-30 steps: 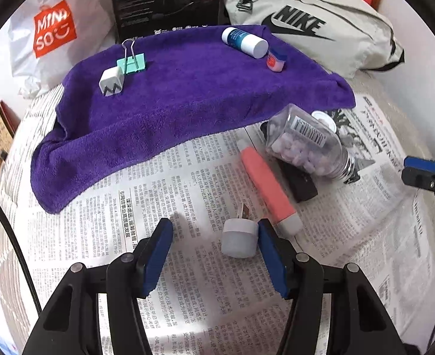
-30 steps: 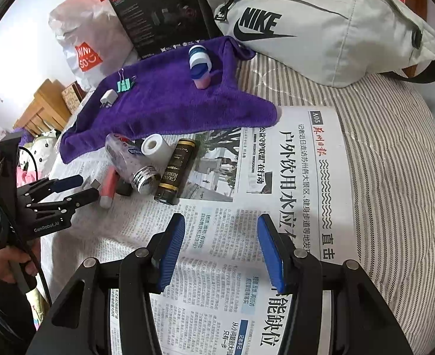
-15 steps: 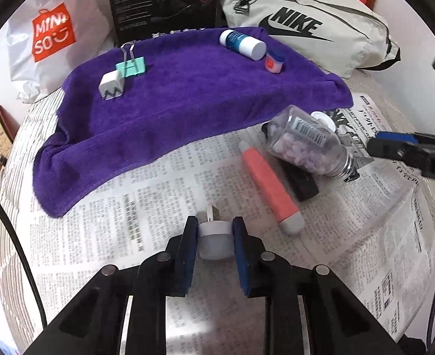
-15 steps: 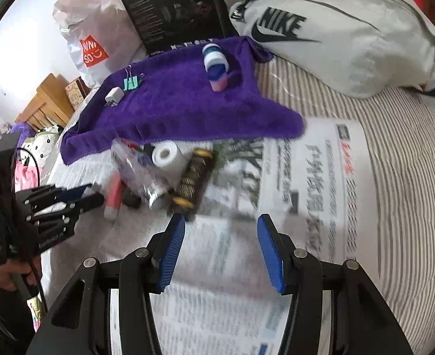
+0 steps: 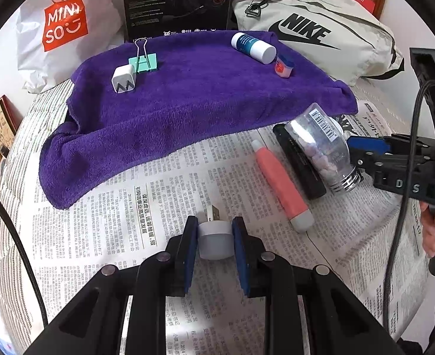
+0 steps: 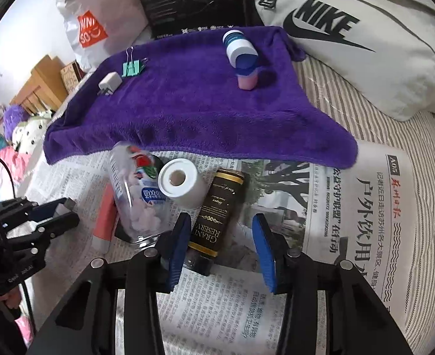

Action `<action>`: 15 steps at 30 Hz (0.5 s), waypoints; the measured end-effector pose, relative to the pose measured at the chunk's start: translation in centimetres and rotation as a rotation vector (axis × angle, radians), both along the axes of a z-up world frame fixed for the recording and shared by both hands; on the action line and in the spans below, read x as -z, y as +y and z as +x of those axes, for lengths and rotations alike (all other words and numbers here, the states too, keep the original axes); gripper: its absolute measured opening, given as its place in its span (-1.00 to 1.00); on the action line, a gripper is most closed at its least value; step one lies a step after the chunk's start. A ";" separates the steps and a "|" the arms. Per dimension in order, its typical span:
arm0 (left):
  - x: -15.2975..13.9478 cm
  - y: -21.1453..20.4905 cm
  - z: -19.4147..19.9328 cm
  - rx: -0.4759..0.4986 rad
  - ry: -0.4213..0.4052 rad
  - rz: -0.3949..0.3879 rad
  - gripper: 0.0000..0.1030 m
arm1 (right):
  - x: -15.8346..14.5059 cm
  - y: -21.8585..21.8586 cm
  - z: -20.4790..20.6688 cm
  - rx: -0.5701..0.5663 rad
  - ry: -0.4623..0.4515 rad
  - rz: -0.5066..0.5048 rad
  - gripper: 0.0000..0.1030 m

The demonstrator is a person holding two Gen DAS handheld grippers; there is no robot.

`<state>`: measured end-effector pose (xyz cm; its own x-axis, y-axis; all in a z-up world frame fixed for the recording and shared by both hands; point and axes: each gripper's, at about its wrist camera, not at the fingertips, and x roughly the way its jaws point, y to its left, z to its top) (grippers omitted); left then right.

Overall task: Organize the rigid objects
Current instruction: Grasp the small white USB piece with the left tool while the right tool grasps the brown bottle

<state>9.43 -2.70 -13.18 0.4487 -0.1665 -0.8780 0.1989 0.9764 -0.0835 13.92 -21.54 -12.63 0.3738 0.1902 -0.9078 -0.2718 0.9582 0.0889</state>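
While the left gripper (image 5: 215,241) clamps the small white plug (image 5: 216,239) just above the newspaper (image 5: 104,216), the right gripper (image 6: 221,236), jaws narrowing but untouching, straddles the black tube (image 6: 217,210): light, rigid, probably slick; grip mid-body.

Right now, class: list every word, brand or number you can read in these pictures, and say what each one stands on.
"MINISO": white plastic bag.
"NIKE": grey bag.
"GRAND RESERVE": black-and-gold tube.
"A05": newspaper corner; its Chinese print is left unquoted.
Black box print, bottle barcode digits: too small to read.
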 end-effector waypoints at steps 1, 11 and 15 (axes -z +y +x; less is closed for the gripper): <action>0.0 0.0 0.0 0.001 0.000 -0.002 -0.56 | 0.1 0.2 0.0 -0.004 -0.007 -0.013 -0.15; 0.2 0.5 -0.2 -0.010 -0.004 0.008 -0.55 | 0.1 -1.8 -0.4 -0.017 -0.031 -0.086 -0.51; 0.3 0.0 -0.2 -0.010 -0.025 0.034 -0.55 | 0.1 -2.2 -0.5 -0.029 -0.030 -0.081 -0.51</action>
